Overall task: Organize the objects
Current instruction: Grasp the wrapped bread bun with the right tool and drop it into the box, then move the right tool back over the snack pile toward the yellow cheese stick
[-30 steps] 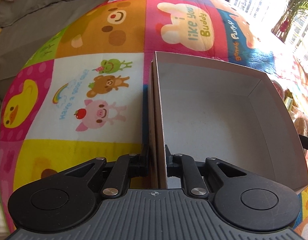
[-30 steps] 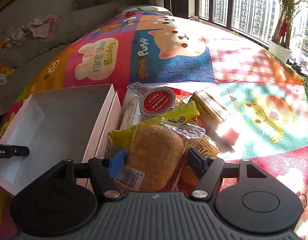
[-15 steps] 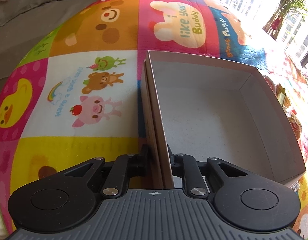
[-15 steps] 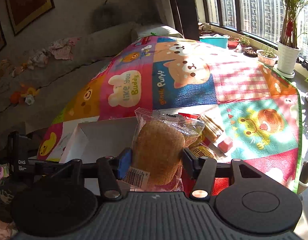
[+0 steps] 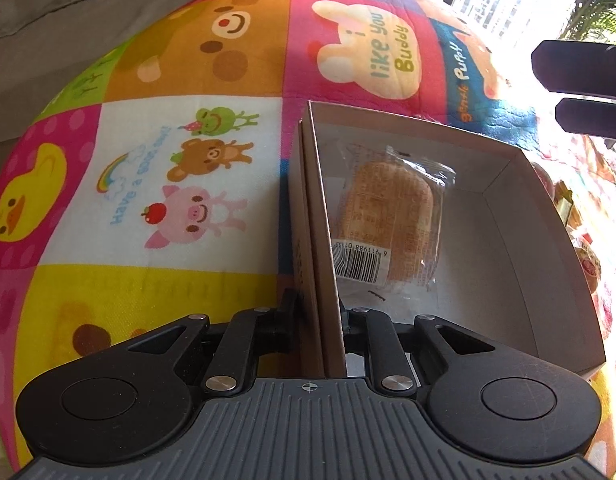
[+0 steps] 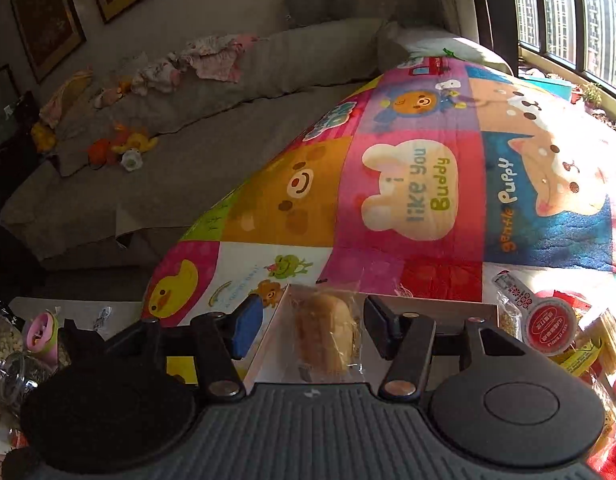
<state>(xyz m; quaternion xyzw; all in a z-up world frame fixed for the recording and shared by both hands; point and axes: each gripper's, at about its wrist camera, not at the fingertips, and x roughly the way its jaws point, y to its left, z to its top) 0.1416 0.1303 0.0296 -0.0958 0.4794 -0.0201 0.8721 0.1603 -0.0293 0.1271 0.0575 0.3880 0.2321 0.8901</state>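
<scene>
Since a moment ago the wrapped bread [image 5: 391, 222] has gone from between my right gripper [image 6: 308, 330] fingers into the box [image 5: 547, 240], where it is lying against the left wall, and that gripper is now standing half open and empty above it, while my left gripper [image 5: 317, 320] is pinching the near end of that left wall, nearly shut on the cardboard. I am judging the first packing step done. Next I am needing to swing the right one back to the snacks [image 6: 555, 328] piled just right of the box and close on another packet while keeping the box steady.
</scene>
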